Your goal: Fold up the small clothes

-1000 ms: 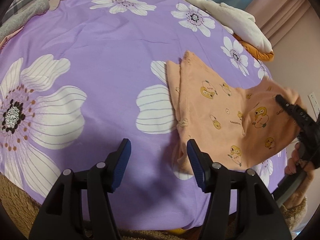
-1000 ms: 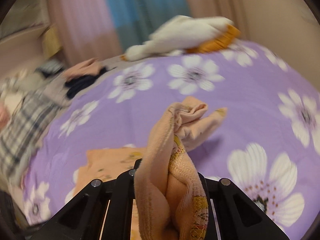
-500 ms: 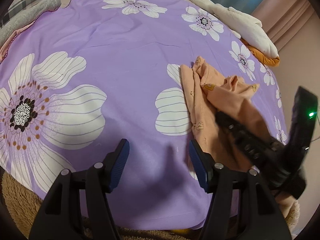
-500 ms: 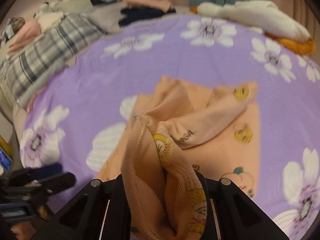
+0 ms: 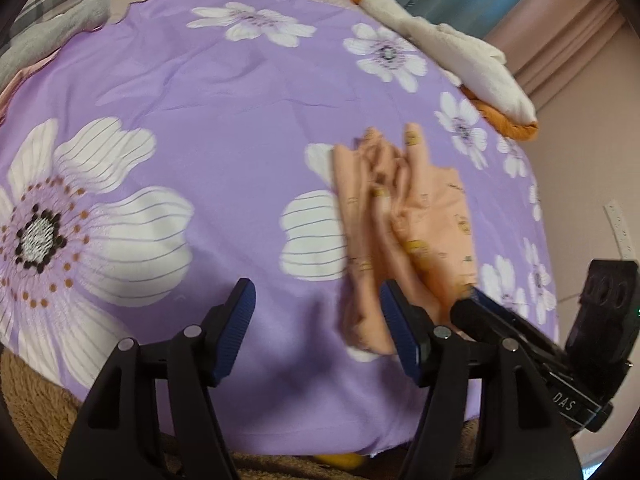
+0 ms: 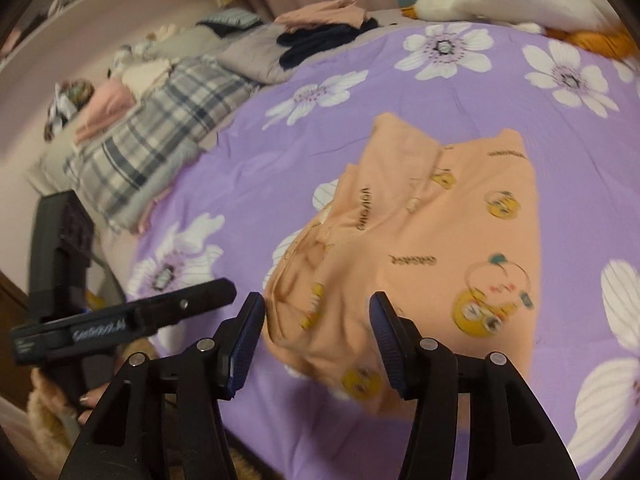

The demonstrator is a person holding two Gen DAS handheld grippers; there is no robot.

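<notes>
The small peach garment (image 6: 432,240), printed with yellow cartoon chicks, lay on the purple flowered bedspread (image 6: 480,92), partly folded over itself with a loose ridge of cloth running down its left part. In the right wrist view its long axis ran from the near edge of the bed away toward the far side, the bunched near end lying just beyond the jaws and the far end showing two peaked corners. In the left wrist view the same garment (image 5: 404,232) appeared as a narrow rumpled strip, again stretching near to far, to the right of a large white flower.

The right gripper (image 6: 316,340) hovered over the near end of the garment, its jaws opening, with cloth seen in the gap but neither blue pad pressing on it. The left gripper (image 5: 320,328) was held above bare bedspread just left of the garment, its jaws opening and nothing between them.

A cream plush toy (image 6: 520,4) lay at the far edge of the bed, and a plaid blanket (image 6: 152,152) with piled clothes (image 6: 320,28) lay at the far left.
</notes>
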